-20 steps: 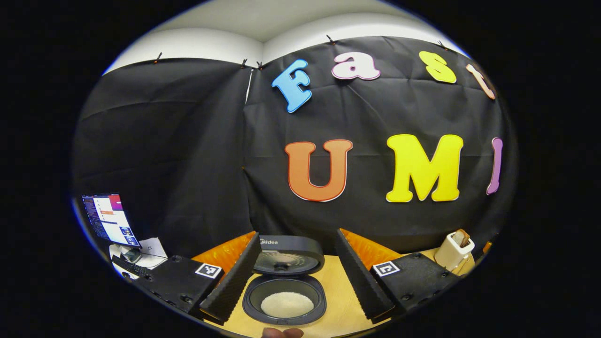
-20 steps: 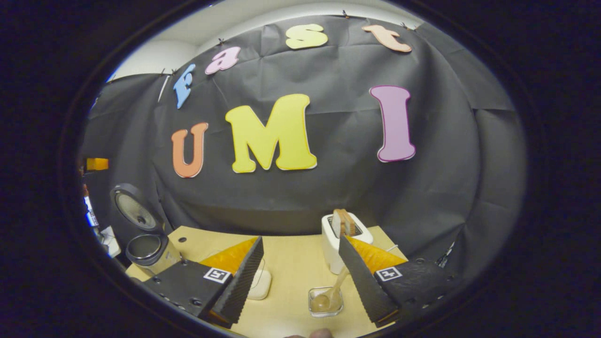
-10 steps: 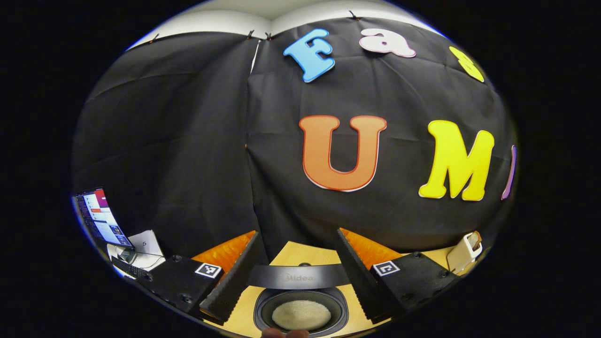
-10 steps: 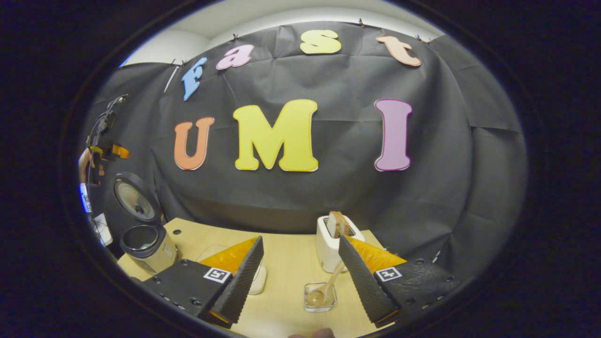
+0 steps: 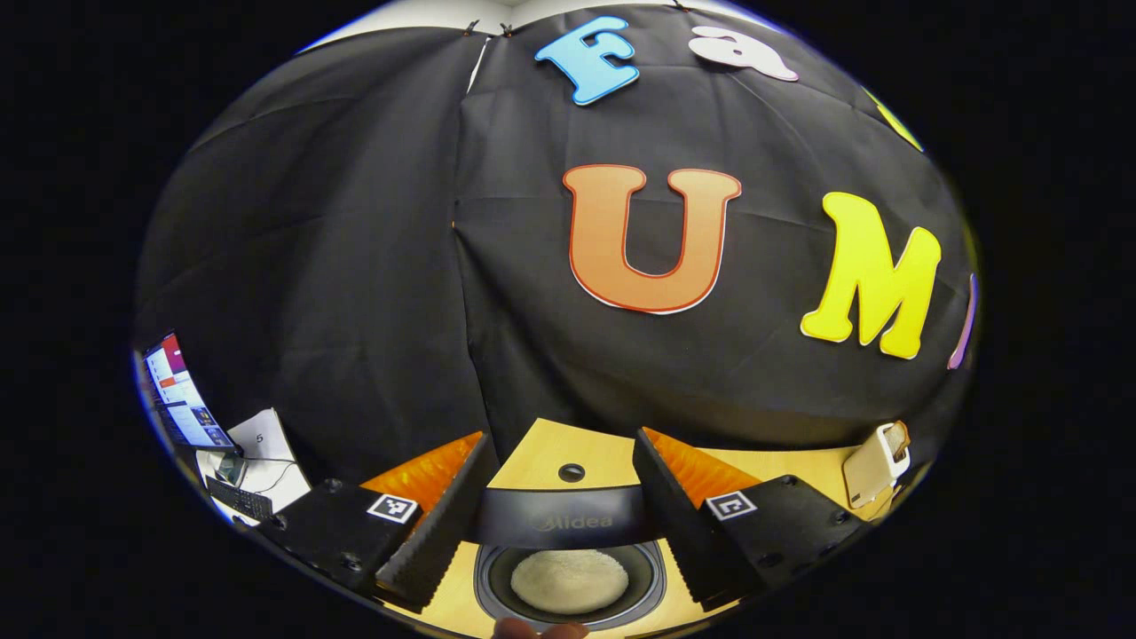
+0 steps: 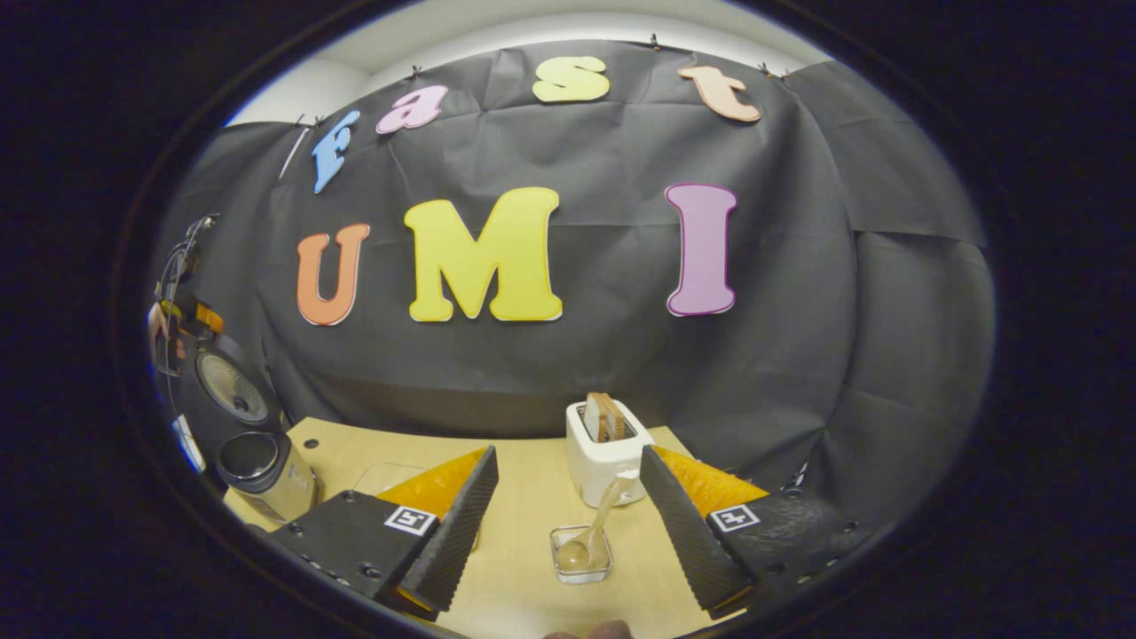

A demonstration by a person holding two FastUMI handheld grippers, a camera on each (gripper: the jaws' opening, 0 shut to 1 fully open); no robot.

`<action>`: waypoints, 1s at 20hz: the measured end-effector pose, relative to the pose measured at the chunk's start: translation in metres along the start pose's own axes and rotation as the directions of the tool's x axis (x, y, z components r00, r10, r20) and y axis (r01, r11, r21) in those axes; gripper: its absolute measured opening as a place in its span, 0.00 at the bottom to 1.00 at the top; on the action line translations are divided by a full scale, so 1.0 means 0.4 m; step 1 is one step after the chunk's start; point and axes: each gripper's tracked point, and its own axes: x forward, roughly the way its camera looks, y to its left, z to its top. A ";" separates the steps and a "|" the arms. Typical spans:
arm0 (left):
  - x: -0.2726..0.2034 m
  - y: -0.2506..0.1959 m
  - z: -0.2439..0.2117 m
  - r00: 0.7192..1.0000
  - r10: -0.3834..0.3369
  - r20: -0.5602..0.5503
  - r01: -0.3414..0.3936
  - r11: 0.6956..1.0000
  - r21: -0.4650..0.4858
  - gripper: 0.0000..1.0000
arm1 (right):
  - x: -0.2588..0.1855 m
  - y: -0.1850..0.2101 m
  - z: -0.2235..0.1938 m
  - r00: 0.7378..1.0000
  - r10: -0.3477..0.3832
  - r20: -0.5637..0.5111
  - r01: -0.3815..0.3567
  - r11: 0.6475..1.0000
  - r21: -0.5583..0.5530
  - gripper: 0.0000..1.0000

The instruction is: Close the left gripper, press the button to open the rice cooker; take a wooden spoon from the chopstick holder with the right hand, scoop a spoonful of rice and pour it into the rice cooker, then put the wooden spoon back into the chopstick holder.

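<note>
Right tool (image 6: 568,524) with its fingers spread wide, nothing between them, over the light wooden bench (image 6: 524,497). Ahead between the fingers: small clear dish (image 6: 581,555) with a wooden spoon (image 6: 587,537), bowl down in the dish, handle leaning up toward the white chopstick holder (image 6: 603,453) just behind. Far left: rice cooker (image 6: 262,470), lid (image 6: 229,386) up.

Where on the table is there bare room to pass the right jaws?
Bare wood lies between the rice cooker and the white holder. It is crowded by the holder, where the spoon leans into the small clear dish.
</note>
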 end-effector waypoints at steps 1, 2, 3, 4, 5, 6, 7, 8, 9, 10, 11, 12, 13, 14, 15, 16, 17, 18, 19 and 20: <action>-0.013 -0.001 -0.010 1.000 -0.005 -0.002 0.005 1.000 0.002 1.00 | 0.002 0.011 0.001 1.000 0.010 0.002 -0.010 1.000 -0.004 0.96; -0.025 -0.004 -0.022 1.000 -0.006 -0.005 0.006 1.000 0.000 1.00 | 0.004 0.026 0.001 1.000 0.025 0.001 -0.025 1.000 -0.005 0.96; -0.041 -0.006 -0.040 1.000 -0.006 -0.004 0.006 1.000 0.005 1.00 | 0.006 0.038 0.000 0.999 0.038 -0.001 -0.038 0.999 -0.007 0.96; -0.061 -0.007 -0.064 1.000 -0.007 -0.009 0.007 1.000 0.012 1.00 | 0.009 0.050 -0.003 0.999 0.052 -0.005 -0.052 0.999 -0.012 0.96; -0.080 -0.009 -0.095 1.000 -0.006 -0.018 0.006 1.000 0.011 1.00 | 0.010 0.063 -0.005 0.998 0.067 -0.008 -0.067 0.998 -0.022 0.96; -0.099 -0.010 -0.128 1.000 -0.006 -0.024 0.006 1.000 0.002 1.00 | 0.013 0.076 -0.005 0.997 0.080 -0.010 -0.080 0.996 -0.031 0.96; -0.121 -0.015 -0.162 0.999 -0.005 -0.032 0.005 1.000 -0.006 1.00 | 0.011 0.089 -0.002 0.995 0.095 -0.009 -0.095 0.995 -0.035 0.96; -0.140 -0.018 -0.201 0.999 -0.006 -0.042 0.005 1.000 -0.011 1.00 | 0.015 0.104 -0.002 0.994 0.110 -0.010 -0.110 0.993 -0.038 0.96; -0.156 -0.019 -0.245 0.998 -0.004 -0.058 0.003 1.000 -0.021 1.00 | 0.016 0.116 -0.006 0.992 0.124 -0.015 -0.124 0.991 -0.041 0.96; -0.168 -0.023 -0.289 0.997 -0.001 -0.075 -0.001 1.000 -0.026 1.00 | 0.017 0.131 -0.014 0.990 0.138 -0.026 -0.139 0.989 -0.044 0.96; -0.177 -0.025 -0.329 0.996 0.003 -0.089 -0.006 1.000 -0.027 1.00 | 0.017 0.142 -0.021 0.988 0.153 -0.037 -0.155 0.987 -0.050 0.93; -0.184 -0.026 -0.365 0.995 0.010 -0.101 -0.013 1.000 -0.024 1.00 | 0.018 0.156 -0.025 0.985 0.166 -0.046 -0.168 0.984 -0.060 0.96; -0.188 -0.027 -0.398 0.994 0.017 -0.107 -0.018 1.000 -0.015 1.00 | 0.017 0.165 -0.027 0.983 0.176 -0.051 -0.179 0.981 -0.073 0.96; -0.190 -0.030 -0.424 0.994 0.024 -0.109 -0.024 1.000 -0.004 1.00 | 0.017 0.175 -0.026 0.981 0.186 -0.052 -0.190 0.978 -0.087 0.96; -0.188 -0.032 -0.445 0.994 0.030 -0.110 -0.029 1.000 0.005 1.00 | 0.013 0.183 -0.024 0.980 0.194 -0.054 -0.199 0.975 -0.100 0.96; -0.188 -0.030 -0.460 0.994 0.034 -0.108 -0.033 0.999 0.006 1.00 | 0.009 0.191 -0.025 0.978 0.201 -0.055 -0.206 0.972 -0.110 0.96; -0.185 -0.029 -0.475 0.993 0.034 -0.109 -0.035 0.999 0.000 1.00 | 0.005 0.197 -0.026 0.976 0.208 -0.057 -0.213 0.970 -0.117 0.96; -0.186 -0.031 -0.486 0.993 0.034 -0.109 -0.035 0.999 -0.007 1.00 | 0.005 0.201 -0.028 0.976 0.211 -0.060 -0.217 0.968 -0.123 0.93; -0.185 -0.031 -0.496 0.993 0.035 -0.111 -0.036 0.999 -0.009 1.00 | 0.002 0.202 -0.029 0.975 0.211 -0.063 -0.218 0.967 -0.130 0.96; -0.182 -0.033 -0.506 0.993 0.036 -0.115 -0.037 0.999 -0.007 1.00 | -0.001 0.206 -0.031 0.975 0.213 -0.066 -0.221 0.966 -0.134 0.96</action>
